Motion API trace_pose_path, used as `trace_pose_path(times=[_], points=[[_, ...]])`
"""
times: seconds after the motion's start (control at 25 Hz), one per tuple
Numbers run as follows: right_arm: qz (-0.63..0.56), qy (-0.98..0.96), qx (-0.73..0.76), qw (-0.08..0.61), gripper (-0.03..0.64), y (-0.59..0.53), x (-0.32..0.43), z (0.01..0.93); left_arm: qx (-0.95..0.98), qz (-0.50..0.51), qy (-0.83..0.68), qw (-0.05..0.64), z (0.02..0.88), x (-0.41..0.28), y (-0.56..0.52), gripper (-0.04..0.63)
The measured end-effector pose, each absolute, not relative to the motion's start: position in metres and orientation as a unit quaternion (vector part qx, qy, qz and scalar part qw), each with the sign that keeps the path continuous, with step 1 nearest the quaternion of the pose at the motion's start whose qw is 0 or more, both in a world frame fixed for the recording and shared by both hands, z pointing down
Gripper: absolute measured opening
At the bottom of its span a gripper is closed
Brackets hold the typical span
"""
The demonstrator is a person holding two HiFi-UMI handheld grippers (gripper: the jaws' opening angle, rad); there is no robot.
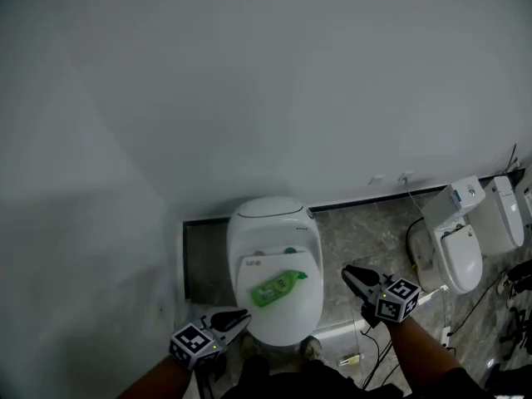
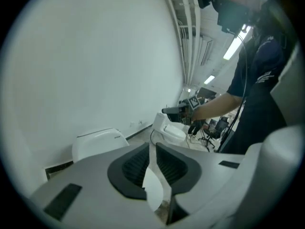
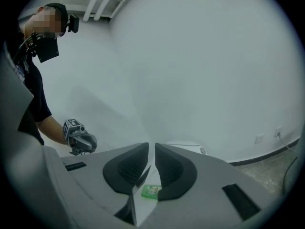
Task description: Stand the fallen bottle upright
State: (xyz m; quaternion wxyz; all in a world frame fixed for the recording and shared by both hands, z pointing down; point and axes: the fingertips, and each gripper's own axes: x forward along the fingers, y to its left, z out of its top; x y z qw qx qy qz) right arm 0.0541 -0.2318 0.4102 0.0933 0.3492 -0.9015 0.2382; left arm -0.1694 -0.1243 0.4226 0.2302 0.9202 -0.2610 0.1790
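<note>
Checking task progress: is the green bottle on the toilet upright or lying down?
Lying down. The green bottle rests lengthwise on its side on the closed toilet lid, as the head view shows.

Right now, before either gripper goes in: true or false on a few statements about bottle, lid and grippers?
1. The green bottle lies on its side on the toilet lid. True.
2. The right gripper grips the bottle. False: it is off to the toilet's right, with nothing between its jaws.
3. The lid is raised. False: it is down, bearing the bottle.
4. The left gripper holds nothing. True.
</note>
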Motion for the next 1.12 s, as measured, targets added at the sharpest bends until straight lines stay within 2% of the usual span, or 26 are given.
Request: trace_pose_path(times=[0.04,0.2,0.4,0.48,0.64,0.96,1.12], points=[[0.242,-0.899,0.355,0.09,0.062,-0.243,0.055,0.426,0.918,0.196,-0.257,0.231,0.442,-0.165,-0.134,0.088],[0.263,-0.893,0.355,0.082,0.084,-0.273,0.055,0.5,0.905,0.265,-0.24,0.233,0.525,-0.143,-0.159,0.251],[0.291,-0.887,0.351,0.079,0.11,-0.307,0.055,0.611,0.88,0.354,-0.237,0.21,0.634,-0.109,-0.195,0.346],[0.303,-0.882,0.35,0.083,0.141,-0.315,0.052,0.659,0.87,0.385,-0.234,0.202,0.684,-0.096,-0.209,0.373],[0.315,-0.875,0.351,0.107,0.159,-0.321,0.049,0.739,0.86,0.424,-0.218,0.18,0.768,-0.065,-0.235,0.413],[0.28,-0.879,0.32,0.215,0.292,-0.314,0.043,0.862,0.83,0.506,-0.17,0.159,0.893,-0.049,-0.263,0.451],[0.255,-0.889,0.297,0.237,0.291,-0.317,0.025,0.891,0.816,0.537,-0.139,0.16,0.928,-0.054,-0.259,0.451]])
